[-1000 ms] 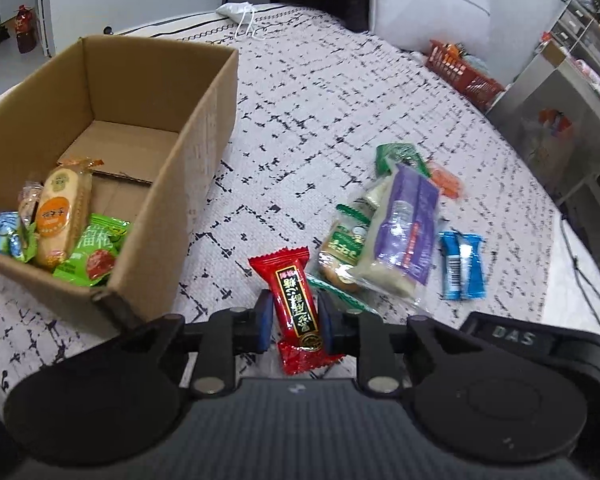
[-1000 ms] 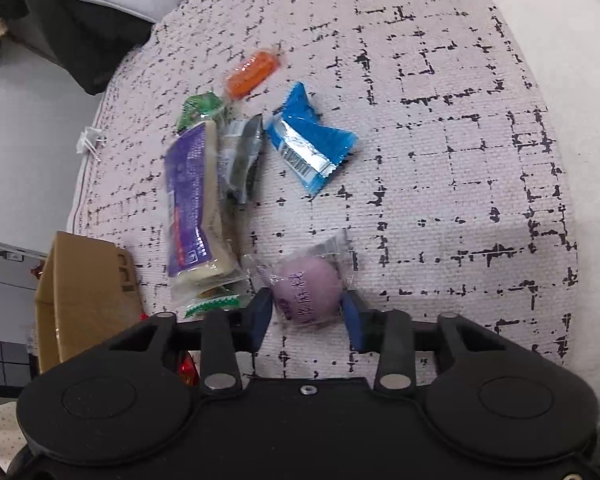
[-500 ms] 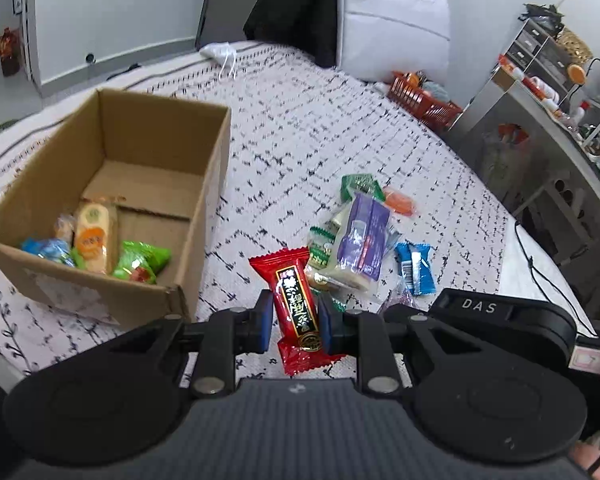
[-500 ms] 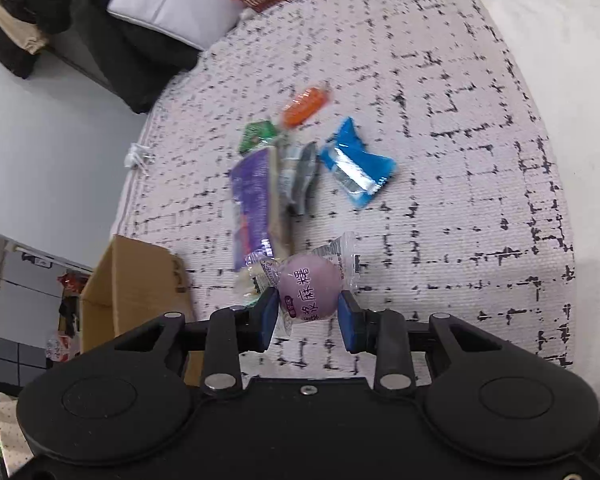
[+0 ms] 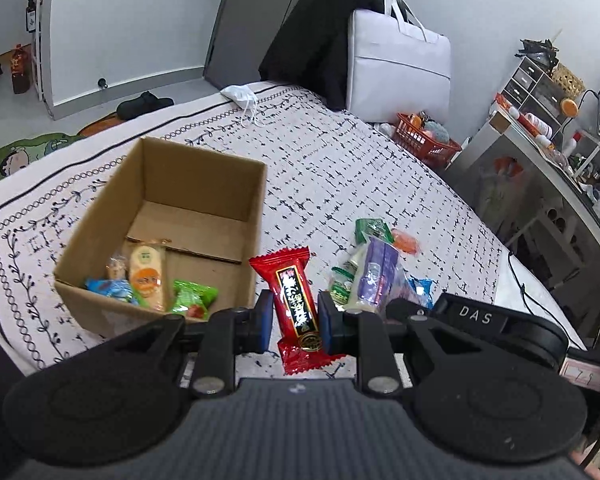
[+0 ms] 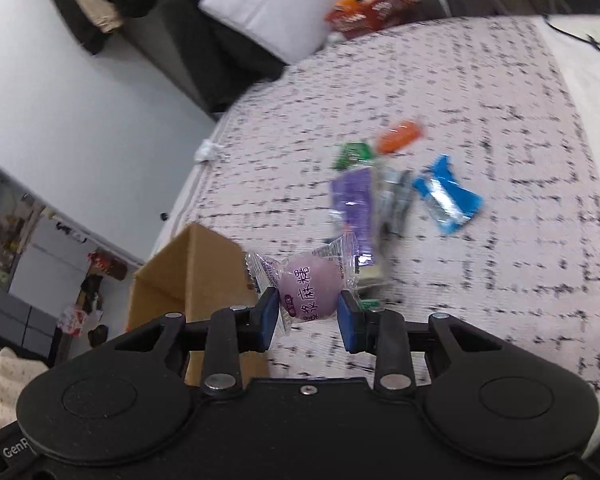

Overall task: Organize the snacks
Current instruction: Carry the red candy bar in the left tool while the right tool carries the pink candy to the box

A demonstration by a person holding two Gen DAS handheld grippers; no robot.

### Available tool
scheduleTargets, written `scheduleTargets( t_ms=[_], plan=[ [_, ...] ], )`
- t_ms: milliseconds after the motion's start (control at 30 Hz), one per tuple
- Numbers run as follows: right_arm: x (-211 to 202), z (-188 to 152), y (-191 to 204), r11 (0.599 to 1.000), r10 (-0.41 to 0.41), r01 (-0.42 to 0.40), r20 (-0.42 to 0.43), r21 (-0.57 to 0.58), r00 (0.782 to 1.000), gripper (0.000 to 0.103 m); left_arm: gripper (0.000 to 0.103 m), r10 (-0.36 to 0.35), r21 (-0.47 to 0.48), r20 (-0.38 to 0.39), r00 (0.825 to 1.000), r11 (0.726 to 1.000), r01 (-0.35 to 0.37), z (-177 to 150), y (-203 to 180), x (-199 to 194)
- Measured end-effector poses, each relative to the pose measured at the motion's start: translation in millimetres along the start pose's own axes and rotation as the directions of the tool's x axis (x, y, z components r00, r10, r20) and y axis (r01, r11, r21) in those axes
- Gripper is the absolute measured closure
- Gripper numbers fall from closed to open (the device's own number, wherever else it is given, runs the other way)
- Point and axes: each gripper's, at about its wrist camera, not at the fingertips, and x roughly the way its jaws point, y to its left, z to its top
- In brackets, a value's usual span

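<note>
My left gripper [image 5: 293, 322] is shut on a red wrapped snack bar [image 5: 296, 304], held in the air above the bed. Left of it stands an open cardboard box [image 5: 204, 176] holding several snacks [image 5: 148, 276]. My right gripper [image 6: 308, 316] is shut on a round purple mochi in clear wrap [image 6: 310, 290], lifted off the cover. The cardboard box [image 6: 180, 284] shows at its lower left. On the patterned bed cover lies a pile with a purple packet [image 6: 354, 200], a blue packet [image 6: 446, 196], an orange candy [image 6: 400, 136] and a green packet [image 6: 352, 154].
The right gripper's body [image 5: 496, 324] shows at the lower right of the left wrist view. A white bag [image 5: 396, 64], a dark garment and a red basket [image 5: 424, 140] stand at the bed's far end. A desk with clutter [image 5: 548, 140] lies to the right. The bed edge [image 5: 4, 320] runs near the box.
Both grippers have risen from the cover with their snacks, so the box and pile look smaller and farther. The right gripper lifted the mochi off the bed and turned toward the box.
</note>
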Motion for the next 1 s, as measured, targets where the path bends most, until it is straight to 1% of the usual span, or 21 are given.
scheduleTargets(
  t_ms=[333,600,800,900,1000],
  plan=[
    [7,-8,44,0.99,0.063,-0.059,0.029,-0.127,0.998,0.072,0.081,0.005,-0.044,0.03,1.0,0.999,-0.004,12,34,-12],
    [11,-17,68,0.981,0.096,-0.086,0.05,-0.175,0.994,0.072,0.081,-0.006,-0.097,0.034,0.999,0.995,0.009,19,68,-13],
    [24,-26,84,0.973,0.11,-0.097,0.051,-0.207,0.993,0.072,0.081,-0.011,-0.135,0.039,0.999,0.991,0.017,27,97,-12],
    [32,-32,92,0.97,0.099,-0.088,0.037,-0.228,0.994,0.072,0.081,-0.017,-0.171,0.027,1.0,0.985,0.021,31,112,-6],
    [38,-36,99,0.967,0.091,-0.081,0.027,-0.24,0.996,0.072,0.081,-0.019,-0.182,0.02,1.0,0.983,0.023,34,122,-1]
  ],
)
